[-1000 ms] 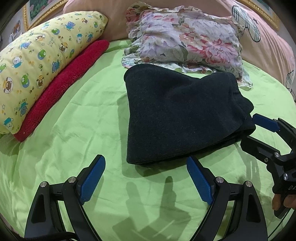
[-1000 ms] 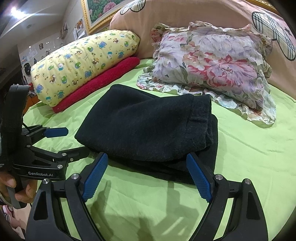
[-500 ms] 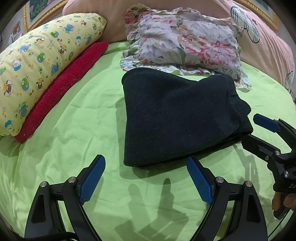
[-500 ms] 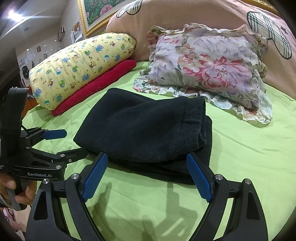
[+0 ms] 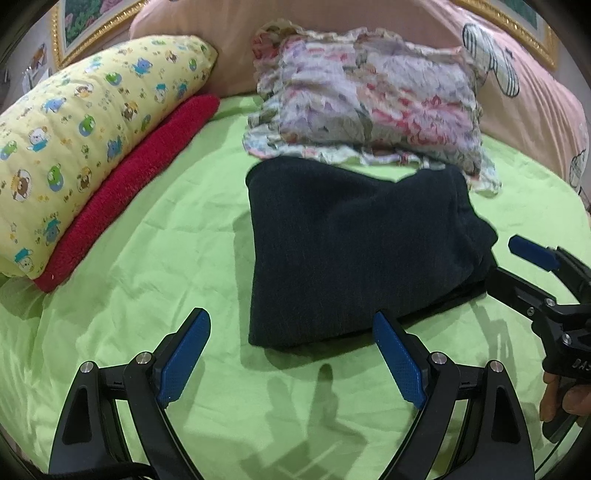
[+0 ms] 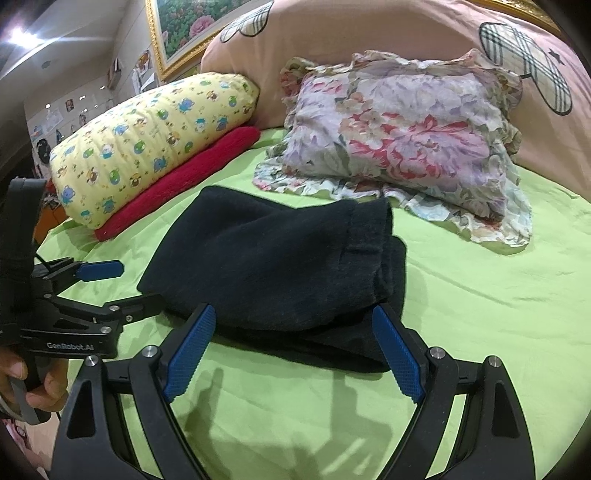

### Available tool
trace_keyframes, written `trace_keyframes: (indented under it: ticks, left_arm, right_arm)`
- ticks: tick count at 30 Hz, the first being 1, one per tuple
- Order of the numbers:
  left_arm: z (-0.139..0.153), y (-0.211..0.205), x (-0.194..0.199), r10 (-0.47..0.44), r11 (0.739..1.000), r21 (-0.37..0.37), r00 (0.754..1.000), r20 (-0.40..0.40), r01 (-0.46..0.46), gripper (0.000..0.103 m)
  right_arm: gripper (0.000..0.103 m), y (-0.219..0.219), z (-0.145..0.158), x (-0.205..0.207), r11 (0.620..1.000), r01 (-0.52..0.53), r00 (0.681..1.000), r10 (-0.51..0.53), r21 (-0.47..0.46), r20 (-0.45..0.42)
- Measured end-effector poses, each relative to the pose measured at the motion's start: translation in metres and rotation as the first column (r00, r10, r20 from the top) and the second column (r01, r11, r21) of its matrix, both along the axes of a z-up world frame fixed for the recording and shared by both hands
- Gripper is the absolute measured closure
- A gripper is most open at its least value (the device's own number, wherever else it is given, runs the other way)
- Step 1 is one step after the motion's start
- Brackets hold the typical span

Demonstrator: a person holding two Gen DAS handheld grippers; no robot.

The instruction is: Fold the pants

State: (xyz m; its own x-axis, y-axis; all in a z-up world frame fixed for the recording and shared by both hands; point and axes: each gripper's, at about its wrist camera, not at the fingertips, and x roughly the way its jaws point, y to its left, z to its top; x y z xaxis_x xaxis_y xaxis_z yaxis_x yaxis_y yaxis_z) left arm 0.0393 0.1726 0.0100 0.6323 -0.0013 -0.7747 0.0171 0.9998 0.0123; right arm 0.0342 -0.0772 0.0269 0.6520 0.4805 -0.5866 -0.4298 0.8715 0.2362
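Observation:
The dark navy pants [image 5: 354, 251] lie folded into a thick rectangle on the green bed sheet [image 5: 184, 236]; they also show in the right wrist view [image 6: 273, 266]. My left gripper [image 5: 291, 358] is open and empty, just in front of the fold's near edge. My right gripper [image 6: 291, 354] is open and empty, just in front of the pants' right end, where the layered edges show. Each gripper shows in the other's view, the right one [image 5: 517, 266] beside the pants, the left one [image 6: 122, 284] at their left corner.
A yellow cartoon-print pillow [image 5: 81, 125] lies on a red towel [image 5: 133, 177] at the left. A floral pillow [image 5: 369, 99] sits behind the pants, touching their far edge. A pink quilt [image 6: 369, 33] lies at the headboard.
Both grippers have drawn back slightly from the folded pants and stay open. The pants have not moved.

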Motion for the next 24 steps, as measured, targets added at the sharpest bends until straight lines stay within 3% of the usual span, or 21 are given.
trace_keyframes:
  ticks: [24]
  left_arm:
    - [0.003,0.000,0.015,-0.001,1.000,-0.012,1.000,-0.004,0.001,0.013]
  right_arm:
    - [0.016,-0.005,0.001,0.013,0.999,0.030,1.000,-0.029,0.020,-0.011]
